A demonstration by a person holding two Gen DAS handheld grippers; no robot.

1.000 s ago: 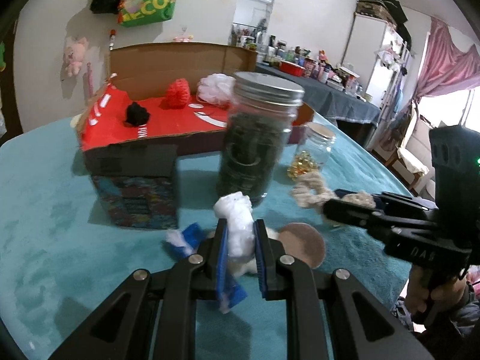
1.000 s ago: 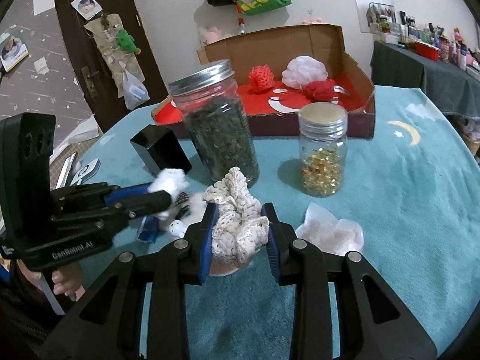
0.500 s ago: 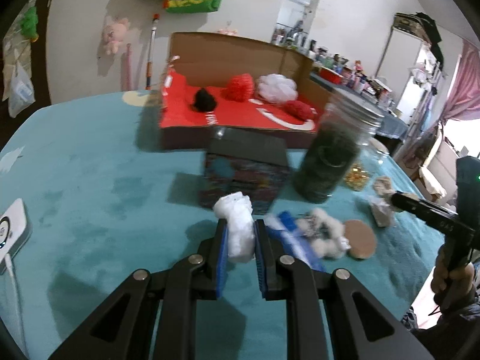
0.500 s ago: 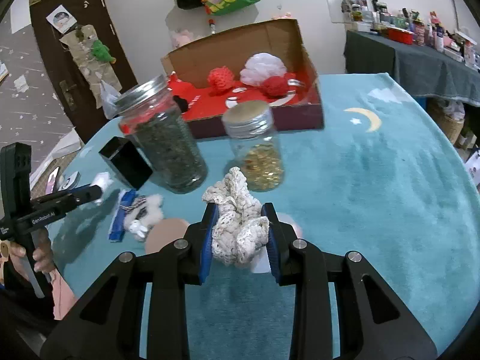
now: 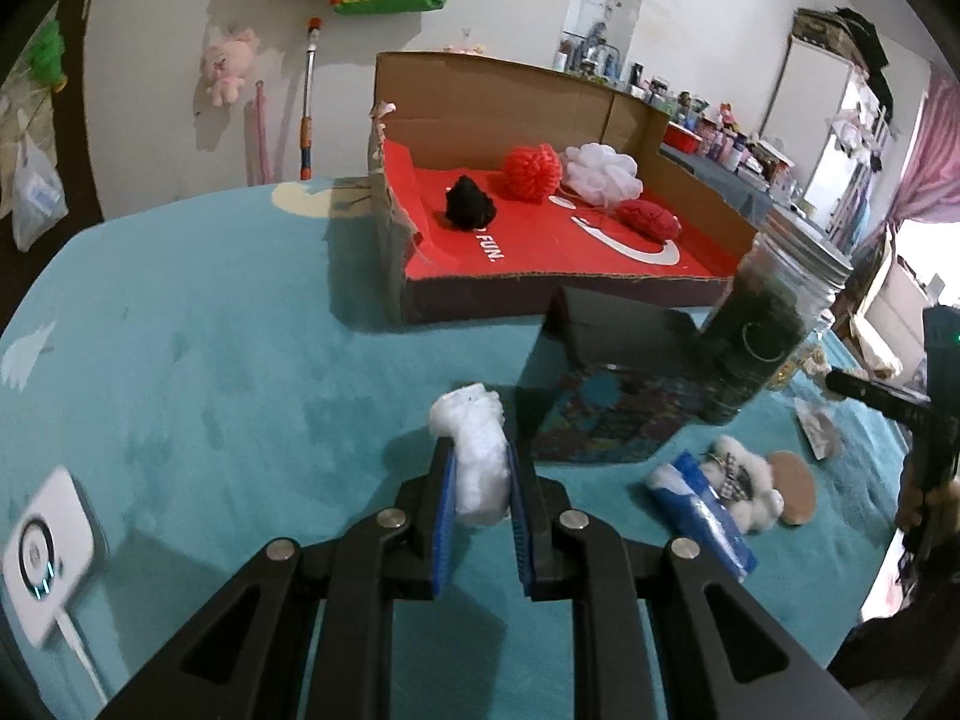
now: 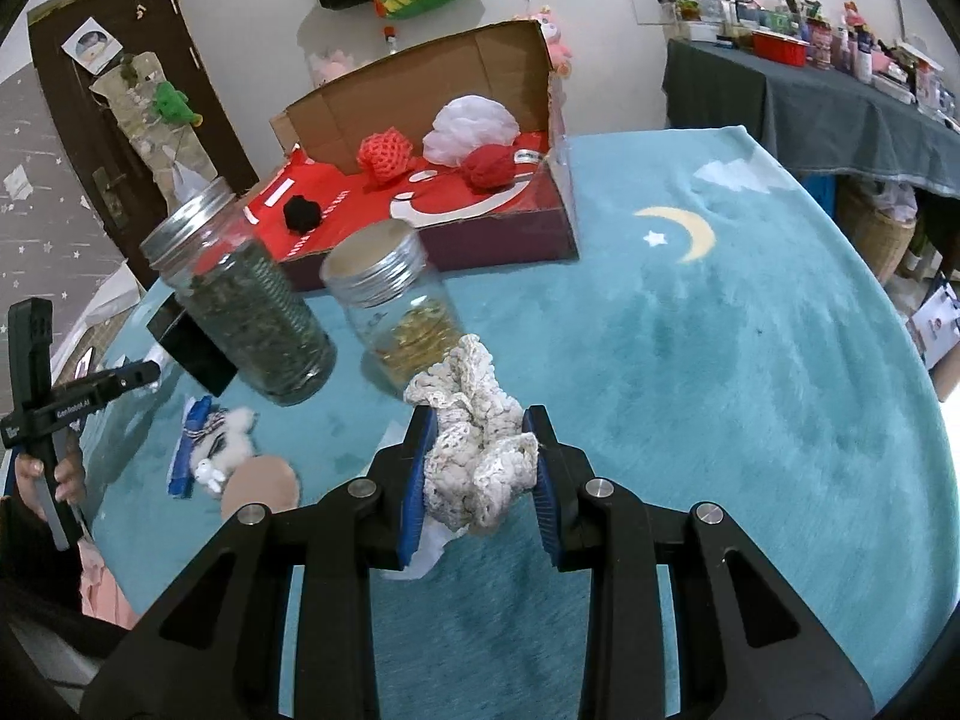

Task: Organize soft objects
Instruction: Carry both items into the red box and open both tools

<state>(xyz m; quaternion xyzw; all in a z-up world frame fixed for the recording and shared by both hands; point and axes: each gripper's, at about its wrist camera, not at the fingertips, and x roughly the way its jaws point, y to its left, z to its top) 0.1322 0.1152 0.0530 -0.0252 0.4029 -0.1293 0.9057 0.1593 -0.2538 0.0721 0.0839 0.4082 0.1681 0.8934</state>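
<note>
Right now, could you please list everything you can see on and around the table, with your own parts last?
Cardboard box: one, brown with red floor, far side of table.
Soft balls: four in the box; black, orange-red, white, dark red.
Large jar: one, dark contents, metal lid, before the box.
Small jar: one, golden contents, beside the large jar.
Black box: one, beside the large jar.
Fluffy toy, blue packet, tan disc: one each, near edge.
White device: one, left edge.
Table cover: teal, moon print.
Left hand-held gripper: shut on white puff.
Right hand-held gripper: shut on cream scrunchie.
</note>
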